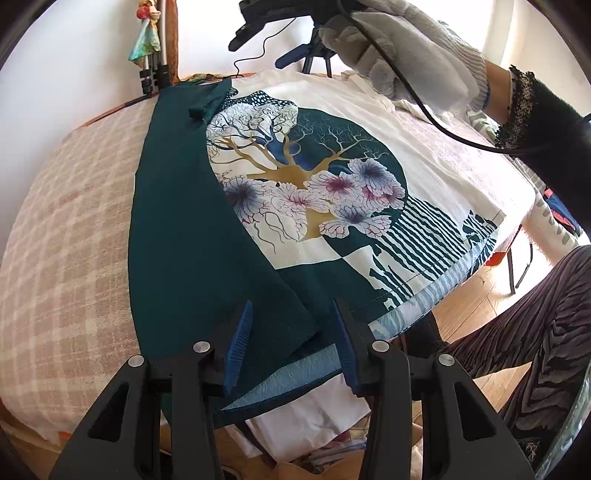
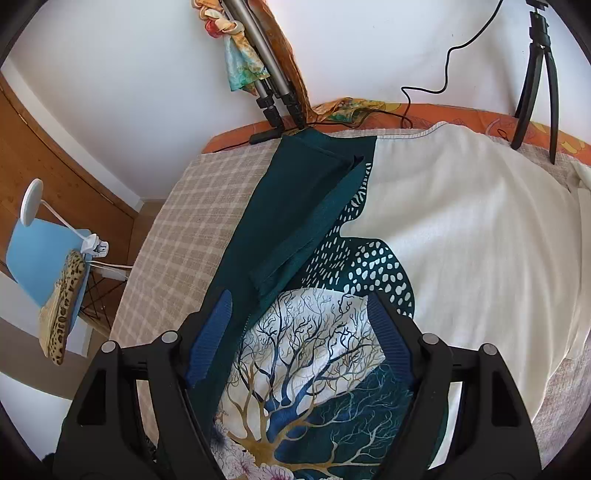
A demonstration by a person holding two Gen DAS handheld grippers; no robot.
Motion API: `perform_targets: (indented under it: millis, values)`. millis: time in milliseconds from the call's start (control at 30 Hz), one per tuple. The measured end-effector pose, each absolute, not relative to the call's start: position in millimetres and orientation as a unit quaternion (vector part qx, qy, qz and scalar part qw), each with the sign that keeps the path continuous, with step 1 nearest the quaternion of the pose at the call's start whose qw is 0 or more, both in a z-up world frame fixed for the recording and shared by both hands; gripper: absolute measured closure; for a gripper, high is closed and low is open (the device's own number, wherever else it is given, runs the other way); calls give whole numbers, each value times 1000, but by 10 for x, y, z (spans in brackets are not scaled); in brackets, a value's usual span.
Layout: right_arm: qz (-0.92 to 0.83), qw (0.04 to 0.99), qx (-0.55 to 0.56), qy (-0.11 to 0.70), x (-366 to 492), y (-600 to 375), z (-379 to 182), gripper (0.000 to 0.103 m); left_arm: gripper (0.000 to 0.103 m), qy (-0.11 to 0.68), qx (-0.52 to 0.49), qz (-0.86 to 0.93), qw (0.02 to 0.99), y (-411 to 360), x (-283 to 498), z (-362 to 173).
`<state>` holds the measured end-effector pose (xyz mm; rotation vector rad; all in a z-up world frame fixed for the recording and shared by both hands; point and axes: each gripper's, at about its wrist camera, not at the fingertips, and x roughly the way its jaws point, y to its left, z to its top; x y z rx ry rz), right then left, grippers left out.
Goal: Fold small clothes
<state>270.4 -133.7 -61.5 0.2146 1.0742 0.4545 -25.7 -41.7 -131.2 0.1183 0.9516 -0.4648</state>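
Observation:
A cream and dark teal T-shirt (image 1: 306, 177) with a tree-and-flower print lies flat on the checked table cover; its left side is folded inward as a teal strip (image 1: 184, 229). My left gripper (image 1: 291, 343) is open over the shirt's near hem corner, with no cloth between its fingers. My right gripper (image 2: 299, 332) is open above the tree print near the shirt's top, just short of the folded teal sleeve (image 2: 306, 236). In the left wrist view the right gripper (image 1: 266, 33) shows held high in a gloved hand over the far end.
The checked cover (image 1: 74, 229) is bare left of the shirt. Tripods (image 2: 535, 74) and a cable stand at the table's far edge by the wall. A blue chair (image 2: 40, 258) with a lamp stands left. White cloth (image 1: 314, 417) hangs below the near edge.

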Motion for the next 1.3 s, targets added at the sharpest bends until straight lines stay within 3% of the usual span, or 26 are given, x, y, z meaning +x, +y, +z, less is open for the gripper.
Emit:
perform_targets:
  millis: [33,100,167,367,533,633,733,800,833,933,1000,1033,1100,1167,1200,1300]
  values:
    - [216,825,105,512,2771,-1270,-681,24,63,452,56,-221,862,-404,-252,-1319]
    - [210,819,113,521,2891,-1175,-804,24,75,447,55,-217,866,-367,-245,-1323]
    - [205,814,121,529,2998,-1115,-908,24,96,449,37,-219,865,-300,-205,-1321]
    - [196,816,111,533,3185,-972,-1033,25,99,456,-27,-232,859,-110,-154,-1289]
    - [189,815,97,539,3268,-871,-1101,25,99,441,-20,-234,866,-139,-246,-1215]
    - [183,816,92,541,3306,-846,-1129,25,91,460,-8,-236,856,-226,-247,-1254]
    - [179,814,103,543,3344,-861,-1148,25,68,463,22,-237,854,-312,-276,-1316]
    - [178,813,107,544,3370,-867,-1159,25,68,458,24,-240,856,-310,-272,-1335]
    - [179,813,105,545,3375,-861,-1165,25,69,459,18,-241,855,-292,-251,-1340]
    - [181,811,101,547,3386,-820,-1192,25,99,465,3,-236,854,-215,-167,-1351]
    - [181,808,95,552,3384,-775,-1225,25,100,473,-33,-242,847,-112,-116,-1363]
    - [181,808,91,553,3380,-751,-1237,28,100,474,-46,-241,845,-71,-104,-1359]
    - [177,808,74,557,3376,-693,-1255,51,100,473,-68,-243,844,-6,-102,-1328]
    - [171,811,56,557,3371,-648,-1242,83,100,469,-81,-248,844,27,-120,-1279]
    - [173,810,54,558,3372,-635,-1231,92,100,466,-82,-251,844,28,-136,-1249]
    - [169,819,38,547,3359,-603,-1151,96,100,460,-93,-261,844,4,-170,-1175]
